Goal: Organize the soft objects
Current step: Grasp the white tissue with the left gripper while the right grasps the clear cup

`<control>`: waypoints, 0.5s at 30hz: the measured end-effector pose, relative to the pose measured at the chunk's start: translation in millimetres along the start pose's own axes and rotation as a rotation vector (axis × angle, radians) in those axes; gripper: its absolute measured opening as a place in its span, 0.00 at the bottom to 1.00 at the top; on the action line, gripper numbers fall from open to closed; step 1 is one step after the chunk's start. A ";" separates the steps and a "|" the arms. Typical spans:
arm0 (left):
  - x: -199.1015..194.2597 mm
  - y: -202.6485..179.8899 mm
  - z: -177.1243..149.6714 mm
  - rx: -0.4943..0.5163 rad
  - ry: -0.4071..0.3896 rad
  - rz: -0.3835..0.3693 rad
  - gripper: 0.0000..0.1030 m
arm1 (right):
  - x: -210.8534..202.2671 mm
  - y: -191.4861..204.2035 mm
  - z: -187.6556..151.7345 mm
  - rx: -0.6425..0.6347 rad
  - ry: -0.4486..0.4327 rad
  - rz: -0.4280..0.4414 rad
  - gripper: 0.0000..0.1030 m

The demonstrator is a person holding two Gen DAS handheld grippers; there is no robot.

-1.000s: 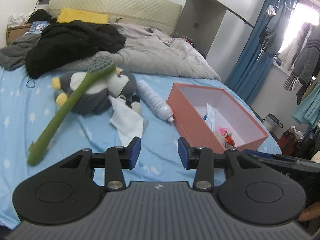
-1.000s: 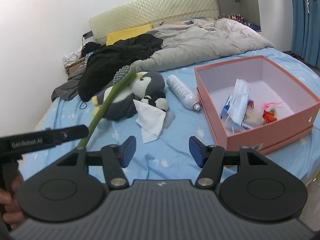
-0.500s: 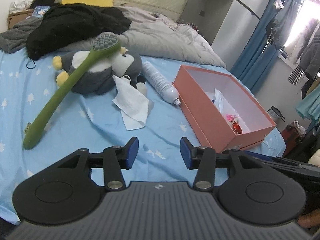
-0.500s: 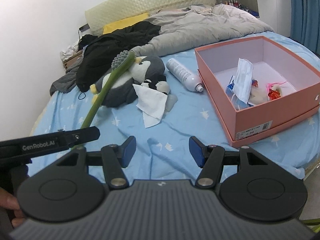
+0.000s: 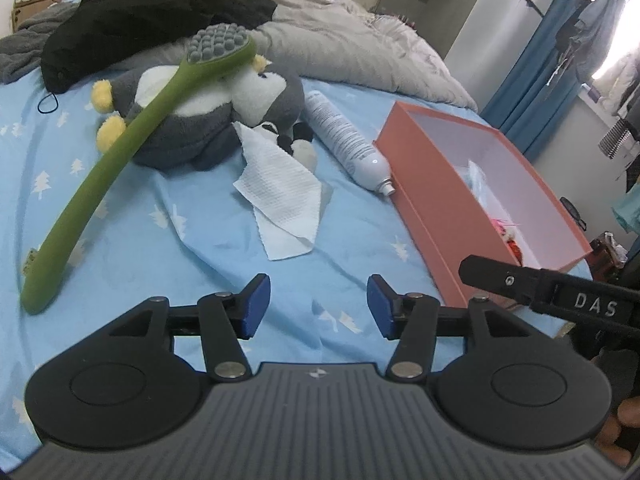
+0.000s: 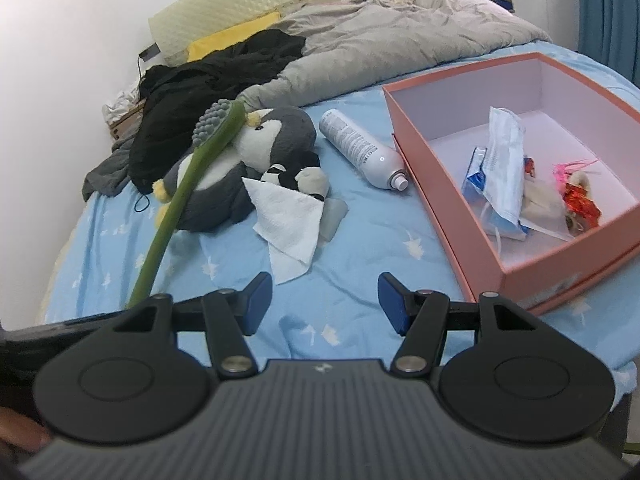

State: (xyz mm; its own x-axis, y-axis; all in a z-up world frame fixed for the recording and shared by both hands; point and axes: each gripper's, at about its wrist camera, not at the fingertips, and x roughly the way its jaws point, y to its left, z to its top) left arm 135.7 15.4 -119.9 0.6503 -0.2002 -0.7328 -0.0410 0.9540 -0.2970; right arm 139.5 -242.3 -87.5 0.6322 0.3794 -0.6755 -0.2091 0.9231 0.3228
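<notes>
- Blue star-print bedsheet (image 5: pixel 132 184) fills both wrist views, with my left gripper (image 5: pixel 316 307) and my right gripper (image 6: pixel 324 304) hovering above its near edge, each with jaws spread wide and nothing between them.
- Judging from the clutter left on the bed, I am at the approach step: no soft item is in hand yet, and the pink box (image 6: pixel 448 196) on the right already holds a face mask (image 6: pixel 505 148) and a few small bits.
- Nearest soft target is the white paper towel (image 5: pixel 282 196), lying crumpled on the sheet just beyond my left gripper and slightly left of my right one, its far corner draped against the penguin plush (image 6: pixel 256 148).
- Farther off, a small black-and-white plush (image 6: pixel 298 176) sits tucked beside the penguin, and a green long-handled brush (image 5: pixel 120 148) leans across the penguin's body toward the near left.
- White spray bottle (image 6: pixel 362 148) lies between the plush pile and the box, its nozzle close to the box's wall.
- Next move, in my view, calls for lowering one gripper onto a raised fold of the towel, pinching lightly, then carrying it right into the box.
</notes>
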 end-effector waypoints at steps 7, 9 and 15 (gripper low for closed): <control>49.8 12.2 15.0 -0.013 0.045 -0.005 0.58 | 43.9 -3.8 20.2 0.013 0.042 0.005 0.59; 67.2 16.1 19.2 -0.021 0.061 -0.017 0.59 | 58.5 -4.0 26.6 0.014 0.056 0.007 0.59; 112.2 22.3 29.5 -0.023 0.084 -0.017 0.60 | 106.1 -8.3 45.1 0.028 0.083 0.009 0.56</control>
State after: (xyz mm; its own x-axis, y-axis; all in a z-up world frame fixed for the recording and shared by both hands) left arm 230.2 20.9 -190.8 0.5854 -0.2352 -0.7759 -0.0483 0.9452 -0.3230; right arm 241.9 -212.5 -131.9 0.5659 0.3926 -0.7250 -0.1926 0.9179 0.3468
